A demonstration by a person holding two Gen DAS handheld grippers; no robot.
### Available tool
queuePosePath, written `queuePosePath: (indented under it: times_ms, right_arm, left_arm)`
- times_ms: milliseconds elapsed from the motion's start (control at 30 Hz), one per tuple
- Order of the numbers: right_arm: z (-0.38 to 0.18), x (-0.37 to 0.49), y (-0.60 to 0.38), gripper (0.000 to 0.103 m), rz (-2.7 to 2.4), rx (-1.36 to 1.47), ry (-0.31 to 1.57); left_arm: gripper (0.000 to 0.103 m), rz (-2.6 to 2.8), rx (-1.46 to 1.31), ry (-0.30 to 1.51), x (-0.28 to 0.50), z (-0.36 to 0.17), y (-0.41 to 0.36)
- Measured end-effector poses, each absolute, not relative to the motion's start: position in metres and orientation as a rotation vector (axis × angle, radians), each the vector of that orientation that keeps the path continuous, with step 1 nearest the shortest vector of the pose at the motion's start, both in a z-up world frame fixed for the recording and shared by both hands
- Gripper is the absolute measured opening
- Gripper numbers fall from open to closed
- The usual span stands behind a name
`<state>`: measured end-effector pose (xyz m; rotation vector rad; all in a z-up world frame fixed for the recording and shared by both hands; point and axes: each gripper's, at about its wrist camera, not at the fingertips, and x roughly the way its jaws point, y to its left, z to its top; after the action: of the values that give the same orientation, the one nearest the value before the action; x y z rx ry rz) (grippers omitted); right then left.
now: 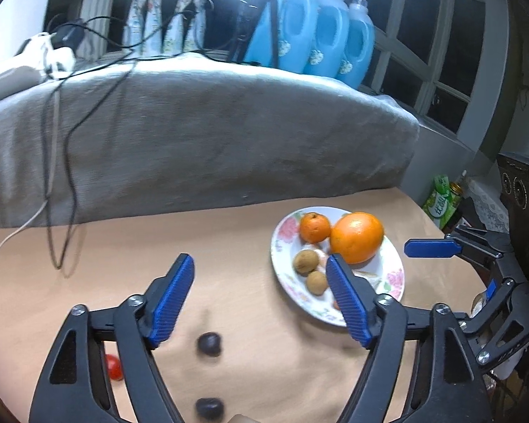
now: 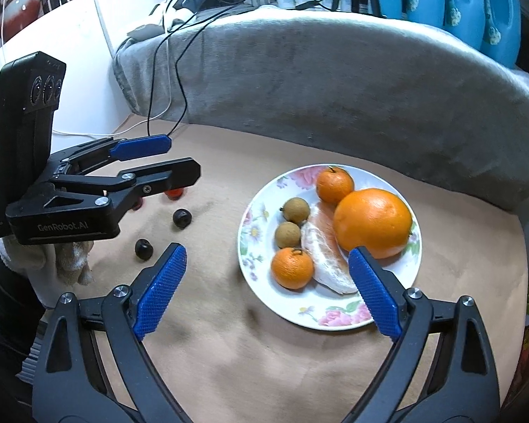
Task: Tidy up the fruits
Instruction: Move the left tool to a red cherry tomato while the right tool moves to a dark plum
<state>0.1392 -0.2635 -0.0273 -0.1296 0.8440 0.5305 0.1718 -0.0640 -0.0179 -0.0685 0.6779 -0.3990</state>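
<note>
Plate (image 2: 329, 320) sits on the table (image 2: 229, 363), right of centre, in front of the draped blanket (image 2: 335, 81). On the plate: big orange (image 2: 373, 222) at right, small orange (image 2: 334, 184) behind it, another small orange (image 2: 292, 268) at front left, citrus segment (image 2: 322, 250) in the middle, two longans (image 2: 295, 209) at left. Left of the plate, on the bare table: two dark fruits (image 2: 182, 218), one nearer than the other. Cherry tomato (image 2: 174, 194) further back, under the left gripper (image 2: 169, 158). Bottles (image 1: 321, 31) behind the blanket.
</note>
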Motion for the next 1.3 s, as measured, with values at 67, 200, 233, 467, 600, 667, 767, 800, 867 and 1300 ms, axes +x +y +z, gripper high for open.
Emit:
queuePosePath:
  times_ms: [67, 200, 233, 467, 600, 667, 767, 800, 867, 1300]
  right_arm:
    - [-0.026, 0.139, -0.259, 0.095, 0.538, -0.136, 0.841]
    - [-0.023, 0.140, -0.247, 0.095, 0.558, -0.142, 0.836]
    - [-0.023, 0.140, -0.245, 0.095, 0.562, -0.143, 0.836]
    - [-0.026, 0.143, -0.225, 0.095, 0.594, -0.157, 0.842]
    - [-0.030, 0.144, -0.213, 0.095, 0.609, -0.172, 0.846]
    - [-0.032, 0.146, -0.207, 0.095, 0.615, -0.180, 0.848]
    - [-0.034, 0.148, -0.199, 0.095, 0.626, -0.189, 0.851]
    - [-0.035, 0.149, -0.195, 0.095, 0.629, -0.192, 0.854]
    - [-0.037, 0.151, -0.189, 0.095, 0.636, -0.202, 0.858]
    - [-0.055, 0.157, -0.158, 0.095, 0.660, -0.241, 0.895]
  left_arm:
    - [0.079, -0.378, -0.070, 0.675, 0.170, -0.018, -0.055]
    - [0.079, -0.338, -0.083, 0.674, 0.166, -0.018, -0.037]
    - [0.079, -0.332, -0.085, 0.674, 0.165, -0.019, -0.034]
    - [0.079, -0.273, -0.104, 0.695, 0.157, -0.030, -0.003]
    - [0.079, -0.239, -0.117, 0.710, 0.153, -0.037, 0.012]
    - [0.079, -0.228, -0.124, 0.715, 0.151, -0.041, 0.018]
    - [0.079, -0.211, -0.131, 0.722, 0.147, -0.045, 0.027]
    - [0.079, -0.206, -0.135, 0.725, 0.146, -0.047, 0.030]
    - [0.079, -0.198, -0.142, 0.730, 0.144, -0.050, 0.035]
    - [0.079, -0.175, -0.157, 0.747, 0.139, -0.062, 0.052]
